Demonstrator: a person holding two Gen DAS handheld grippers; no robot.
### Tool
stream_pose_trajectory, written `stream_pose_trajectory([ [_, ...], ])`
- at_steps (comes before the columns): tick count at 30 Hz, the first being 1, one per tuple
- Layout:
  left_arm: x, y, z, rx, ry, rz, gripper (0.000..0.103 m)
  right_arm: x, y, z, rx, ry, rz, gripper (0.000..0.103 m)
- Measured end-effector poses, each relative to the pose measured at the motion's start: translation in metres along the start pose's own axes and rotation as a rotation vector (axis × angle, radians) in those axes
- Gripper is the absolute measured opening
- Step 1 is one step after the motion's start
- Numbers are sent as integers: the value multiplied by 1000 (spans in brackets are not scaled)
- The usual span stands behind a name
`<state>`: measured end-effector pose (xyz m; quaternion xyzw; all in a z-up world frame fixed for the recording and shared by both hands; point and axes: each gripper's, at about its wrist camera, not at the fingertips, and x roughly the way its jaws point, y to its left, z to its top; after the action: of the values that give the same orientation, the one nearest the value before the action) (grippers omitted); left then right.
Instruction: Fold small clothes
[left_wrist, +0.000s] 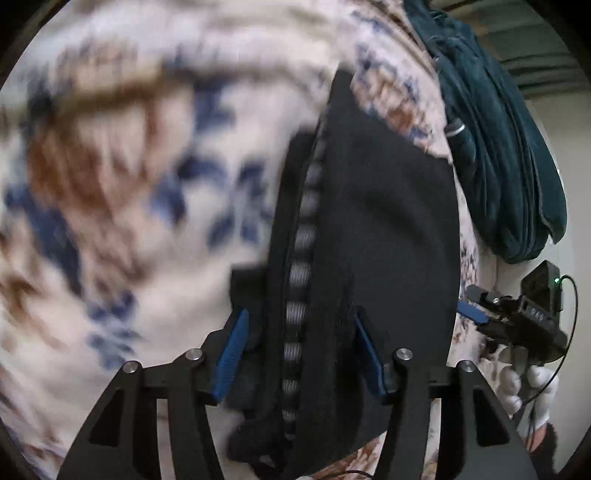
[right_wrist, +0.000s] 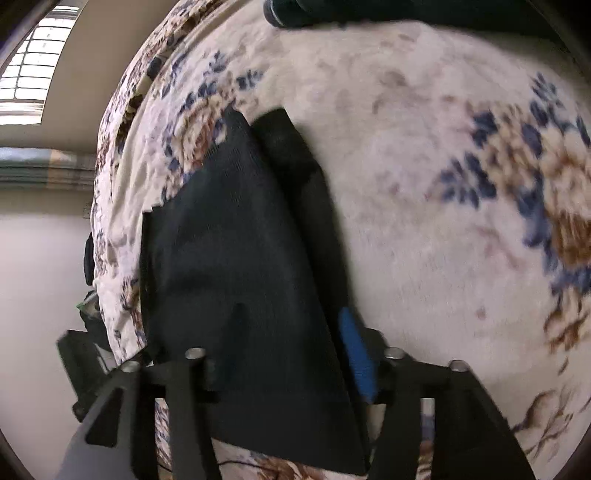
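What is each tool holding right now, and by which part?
Nothing gripped. The black garment lies between the spread pads of the left tool and right tool, pinched by neither.

Garment (left_wrist: 388, 229) on bedspread (left_wrist: 110, 184), heaped cloth (left_wrist: 498, 147) beyond.

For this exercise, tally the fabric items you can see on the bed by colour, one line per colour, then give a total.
Black garment: 1
Dark teal garment: 1
Floral bedspread: 1
Total: 3
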<state>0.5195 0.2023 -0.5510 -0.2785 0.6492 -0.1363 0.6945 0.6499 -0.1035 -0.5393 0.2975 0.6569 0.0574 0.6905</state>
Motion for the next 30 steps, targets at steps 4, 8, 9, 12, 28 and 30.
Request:
stream_pose_trajectory([
  [4,14,-8,-8,-13,-51,-160,47,37,-5,-18,-17,78,-9,58],
  [8,4,9,-8,-92,-74,-430,34,43,-11,-24,32,61,66,46],
  [9,6,23,-6,-157,-71,-506,33,42,-16,-23,57,62,97,40],
  [12,9,63,-2,-272,-69,-483,33,41,-44,-22,183,90,257,29],
  [28,-9,-1,-43,-19,15,-143,45,26,-2,-41,-65,108,-6,47],
  [30,-7,-8,-46,-27,0,-153,46,33,0,-42,-54,110,-3,49],
])
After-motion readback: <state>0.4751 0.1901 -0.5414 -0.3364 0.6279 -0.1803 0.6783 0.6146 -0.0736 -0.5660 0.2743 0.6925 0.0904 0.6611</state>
